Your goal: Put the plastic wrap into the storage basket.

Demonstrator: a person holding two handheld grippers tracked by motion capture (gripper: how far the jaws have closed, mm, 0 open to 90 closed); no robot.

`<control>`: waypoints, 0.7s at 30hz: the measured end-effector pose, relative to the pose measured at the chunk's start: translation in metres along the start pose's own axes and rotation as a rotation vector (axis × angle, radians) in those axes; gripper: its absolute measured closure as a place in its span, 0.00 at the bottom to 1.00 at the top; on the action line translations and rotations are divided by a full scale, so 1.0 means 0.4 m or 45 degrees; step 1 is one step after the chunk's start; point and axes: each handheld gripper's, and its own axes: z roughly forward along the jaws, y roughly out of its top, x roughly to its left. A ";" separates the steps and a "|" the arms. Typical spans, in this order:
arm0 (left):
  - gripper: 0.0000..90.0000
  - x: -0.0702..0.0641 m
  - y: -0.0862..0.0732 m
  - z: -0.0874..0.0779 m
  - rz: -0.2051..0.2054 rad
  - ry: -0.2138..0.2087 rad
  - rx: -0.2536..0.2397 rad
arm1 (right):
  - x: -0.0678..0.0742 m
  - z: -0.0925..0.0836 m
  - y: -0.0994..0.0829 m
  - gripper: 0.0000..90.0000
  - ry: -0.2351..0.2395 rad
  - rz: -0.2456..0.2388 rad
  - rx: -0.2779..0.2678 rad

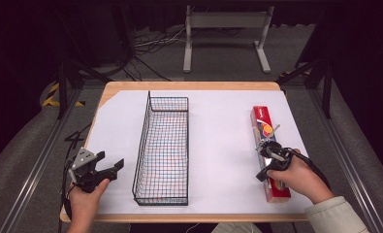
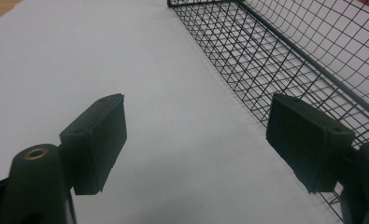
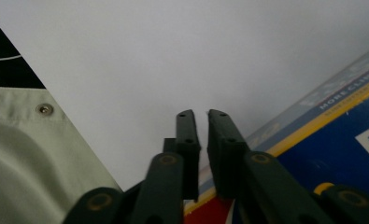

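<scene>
A long red and blue box (image 1: pixel 263 119) lies lengthwise on the right of the white table cover. My right gripper (image 1: pixel 263 172) is over the box's near half, held in a hand. In the right gripper view its jaws (image 3: pixel 202 114) stand shut with only a sliver between them and nothing held; the box (image 3: pixel 341 130) lies just to their right. A black wire basket (image 1: pixel 145 131) stands left of centre, with nothing in it. My left gripper (image 1: pixel 110 161) hovers open near the front left corner, left of the basket (image 2: pixel 285 51), its jaws (image 2: pixel 198 121) wide apart over bare cover.
White cover (image 1: pixel 223 145) spans the wooden table between basket and box. A pale sleeve (image 3: pixel 28 158) shows close to the right gripper. Beyond the table's far edge are a metal stand (image 1: pixel 225 29) and floor cables (image 1: pixel 150 43).
</scene>
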 end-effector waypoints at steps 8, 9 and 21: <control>0.23 0.001 0.004 0.003 -0.003 0.018 -0.015 | 0.014 -0.035 -0.018 0.75 -0.032 -0.037 -0.261; 0.23 0.002 0.004 0.003 -0.001 0.020 -0.016 | 0.017 -0.049 -0.025 0.73 -0.048 -0.049 -0.343; 0.23 0.017 0.013 0.016 -0.019 0.045 -0.041 | 0.041 -0.135 -0.056 0.37 -0.249 0.008 -0.871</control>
